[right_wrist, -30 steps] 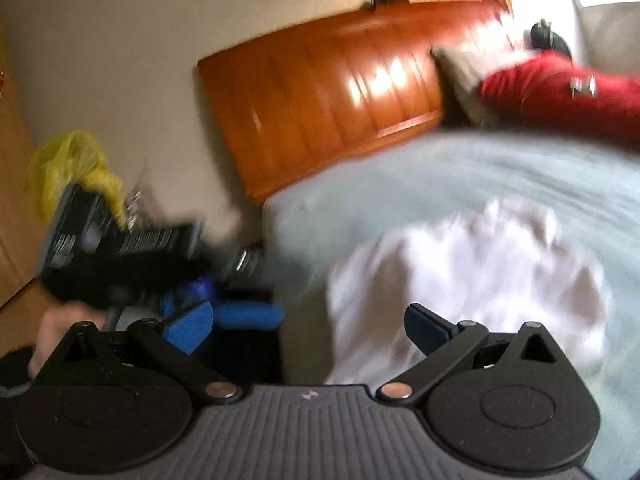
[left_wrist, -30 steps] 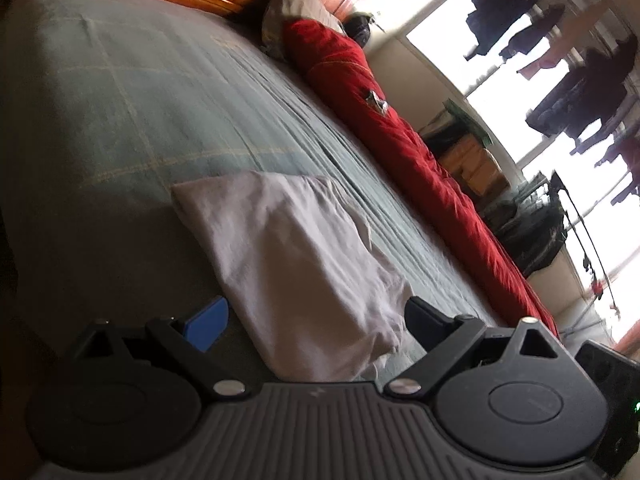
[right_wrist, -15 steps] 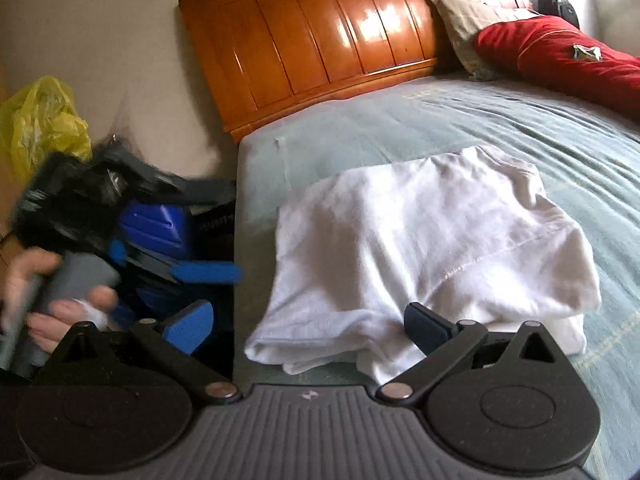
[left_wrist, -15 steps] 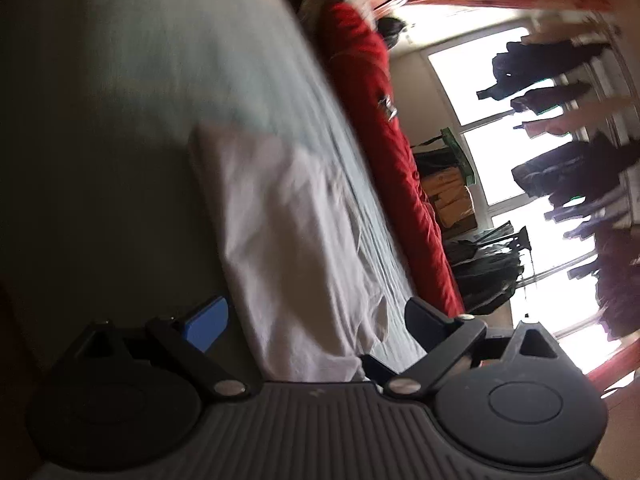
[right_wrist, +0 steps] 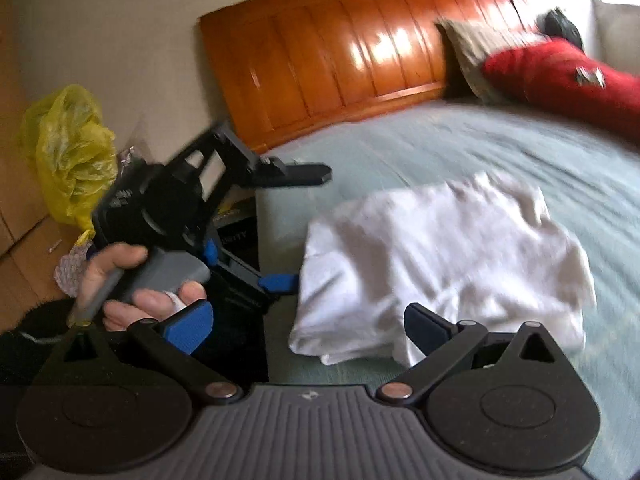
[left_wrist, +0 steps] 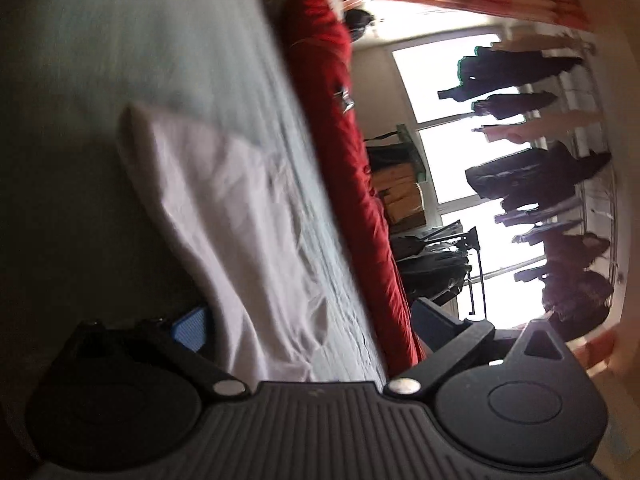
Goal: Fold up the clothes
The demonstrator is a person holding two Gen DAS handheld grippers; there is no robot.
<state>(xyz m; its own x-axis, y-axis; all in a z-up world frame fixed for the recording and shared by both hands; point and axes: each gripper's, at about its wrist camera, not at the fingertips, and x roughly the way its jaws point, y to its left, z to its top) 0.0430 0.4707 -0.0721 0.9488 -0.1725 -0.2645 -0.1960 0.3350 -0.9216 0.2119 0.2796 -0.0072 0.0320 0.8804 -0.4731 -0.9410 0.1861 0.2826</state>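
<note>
A folded white garment (right_wrist: 440,248) lies near the corner of the grey-green bed (right_wrist: 520,148). My right gripper (right_wrist: 306,322) hovers open over its near edge, with the right finger above the cloth and nothing pinched. A hand (right_wrist: 120,276) holds my left gripper (right_wrist: 304,227) off the bed's left side, rolled so one finger is above the other. Its jaws are opening, and they straddle the garment's left edge without pressing. In the tilted left wrist view the garment (left_wrist: 224,216) runs between the fingers of the left gripper (left_wrist: 310,320).
A glossy wooden headboard (right_wrist: 340,56) backs the bed, with a pillow (right_wrist: 468,48) and a long red quilt (right_wrist: 560,76) along the far side. A yellow plastic bag (right_wrist: 68,152) sits by the wall. Dark clothes (left_wrist: 520,184) hang before a bright window, with boxes (left_wrist: 400,200) below.
The left wrist view has rolled, so the bed now stands almost on end. The left gripper turned and its fingers spread a little. The right view swung slightly; the garment stayed put.
</note>
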